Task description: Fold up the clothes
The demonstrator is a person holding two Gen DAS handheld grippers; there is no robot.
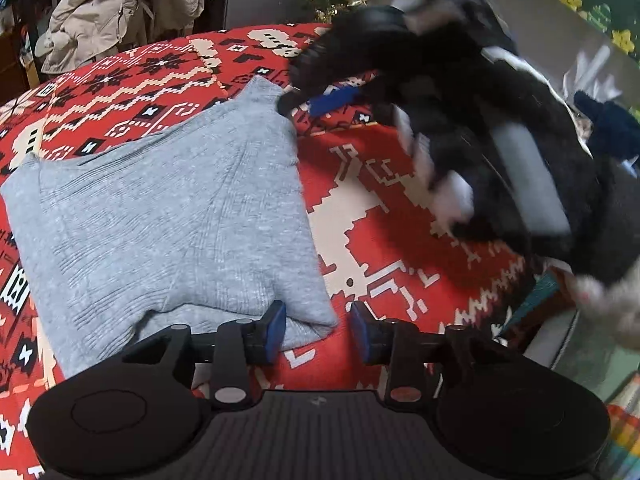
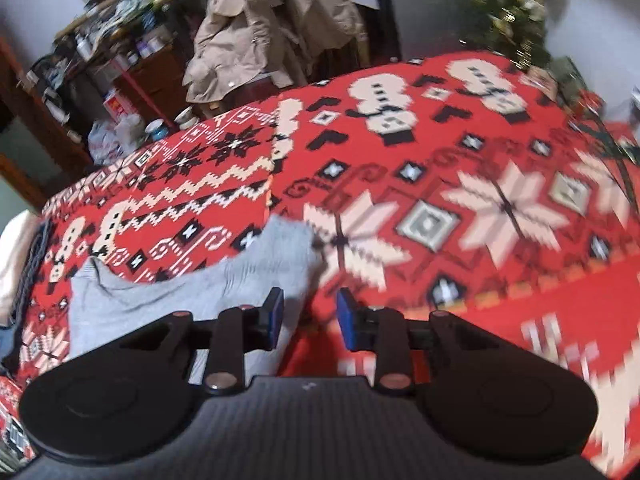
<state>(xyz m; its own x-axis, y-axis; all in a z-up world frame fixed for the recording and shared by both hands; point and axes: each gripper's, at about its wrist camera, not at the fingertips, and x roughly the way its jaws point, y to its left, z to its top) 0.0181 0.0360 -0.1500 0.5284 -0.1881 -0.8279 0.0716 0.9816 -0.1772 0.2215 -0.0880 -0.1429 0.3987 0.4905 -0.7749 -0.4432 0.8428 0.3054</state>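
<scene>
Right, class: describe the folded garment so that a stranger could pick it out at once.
Find the red patterned blanket with white snowflakes and snowmen. On it lies a plain light grey ribbed knit sweater, folded into a rough rectangle. It is the only unpatterned fabric on the blanket.

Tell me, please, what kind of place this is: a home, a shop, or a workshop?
Most likely a lived-in room at home. A beige coat hangs at the back, a Christmas tree with gold tinsel stands in the corner, and cluttered shelves hold household items. The grey sweater lies on a red Christmas-patterned blanket.
</scene>
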